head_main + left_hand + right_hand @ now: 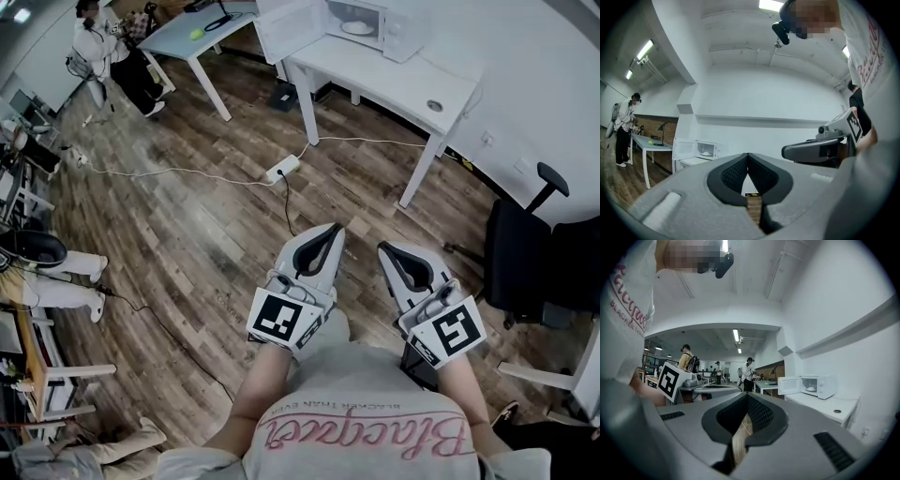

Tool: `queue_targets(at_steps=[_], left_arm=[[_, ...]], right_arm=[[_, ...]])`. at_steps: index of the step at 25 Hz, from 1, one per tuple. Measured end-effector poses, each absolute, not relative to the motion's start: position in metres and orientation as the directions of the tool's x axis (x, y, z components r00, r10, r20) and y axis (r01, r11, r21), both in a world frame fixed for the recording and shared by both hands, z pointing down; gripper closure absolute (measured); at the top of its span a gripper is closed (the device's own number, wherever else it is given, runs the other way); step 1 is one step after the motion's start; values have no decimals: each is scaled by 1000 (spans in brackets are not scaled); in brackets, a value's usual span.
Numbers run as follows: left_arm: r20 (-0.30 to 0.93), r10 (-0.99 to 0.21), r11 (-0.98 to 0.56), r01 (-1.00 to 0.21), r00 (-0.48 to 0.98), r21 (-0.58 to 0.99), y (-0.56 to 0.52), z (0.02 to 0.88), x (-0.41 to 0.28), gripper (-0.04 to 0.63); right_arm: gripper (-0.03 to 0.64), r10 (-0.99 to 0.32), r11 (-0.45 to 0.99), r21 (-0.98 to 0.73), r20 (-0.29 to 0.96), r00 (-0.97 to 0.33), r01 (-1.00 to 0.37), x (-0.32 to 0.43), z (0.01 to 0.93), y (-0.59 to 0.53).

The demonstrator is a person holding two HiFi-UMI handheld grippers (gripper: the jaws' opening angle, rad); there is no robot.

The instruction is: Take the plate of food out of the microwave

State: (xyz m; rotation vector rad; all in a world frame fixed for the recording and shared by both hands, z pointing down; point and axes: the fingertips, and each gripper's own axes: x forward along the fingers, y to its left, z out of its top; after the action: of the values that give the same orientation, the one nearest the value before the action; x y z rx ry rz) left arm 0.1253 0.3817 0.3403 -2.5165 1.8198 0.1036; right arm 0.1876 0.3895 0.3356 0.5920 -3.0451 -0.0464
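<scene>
A white microwave (375,23) stands on a white table (394,80) far ahead, its door (286,33) swung open to the left. Inside it lies a white plate of food (356,28); the plate also shows small in the left gripper view (707,153) and the right gripper view (811,389). My left gripper (336,228) and right gripper (382,247) are held side by side at waist height over the wooden floor, well short of the table. Both have their jaws closed together with nothing between them (748,154) (747,394).
A black office chair (525,253) stands to the right. A power strip (281,169) and its cables lie on the floor before the table. A second table (187,33) with a green ball is at the back left, a person (98,42) beside it.
</scene>
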Motion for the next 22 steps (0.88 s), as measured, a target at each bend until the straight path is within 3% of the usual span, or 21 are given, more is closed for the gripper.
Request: queue_targets(at_steps=[22], left_arm=[[-78,-920,-386,-923,385,-2,289,328,44,591]], right_arm=[[606,-427,904,45,56,-903,-425,99,329,305]])
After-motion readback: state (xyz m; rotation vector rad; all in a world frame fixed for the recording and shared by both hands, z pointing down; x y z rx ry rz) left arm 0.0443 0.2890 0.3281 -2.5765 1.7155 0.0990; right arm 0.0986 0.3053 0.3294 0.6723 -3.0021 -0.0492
